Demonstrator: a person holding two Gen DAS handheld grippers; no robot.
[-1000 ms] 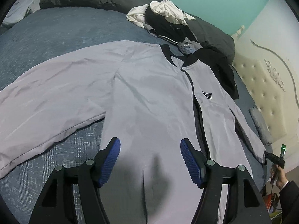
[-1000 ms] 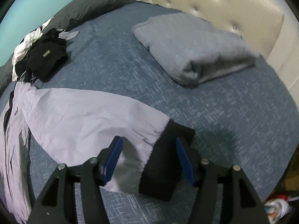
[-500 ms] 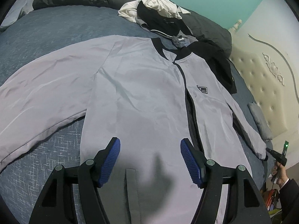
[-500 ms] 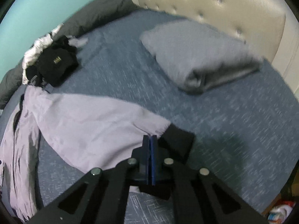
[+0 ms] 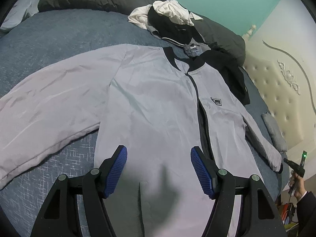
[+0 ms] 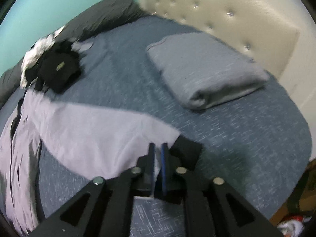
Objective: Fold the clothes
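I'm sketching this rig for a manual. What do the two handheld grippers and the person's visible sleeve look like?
Both grippers, left gripper and right gripper, share one build: black angular linkage arms with triangular cut-outs, round silver pivot pins, and blue ribbed pads lining the fingers. No cables show on the linkages. Seen from the left wrist, the right gripper carries a small green light, and the person wears a dark sleeve with a white cuff.

- The grey jacket [image 5: 154, 106] runs off the bottom edge of the left wrist view, so its hem cannot be seen.
- The jacket's left sleeve [image 5: 39, 118] is cut off at the left edge; its cuff is out of sight.
- The small patch [image 5: 216, 101] on the jacket's chest has writing too tiny to read.
- The pile of clothes [image 6: 53, 67] past the jacket's collar is smeared in the right wrist view.
- The right gripper [image 6: 157, 158] covers part of the jacket's black cuff [image 6: 187, 152].
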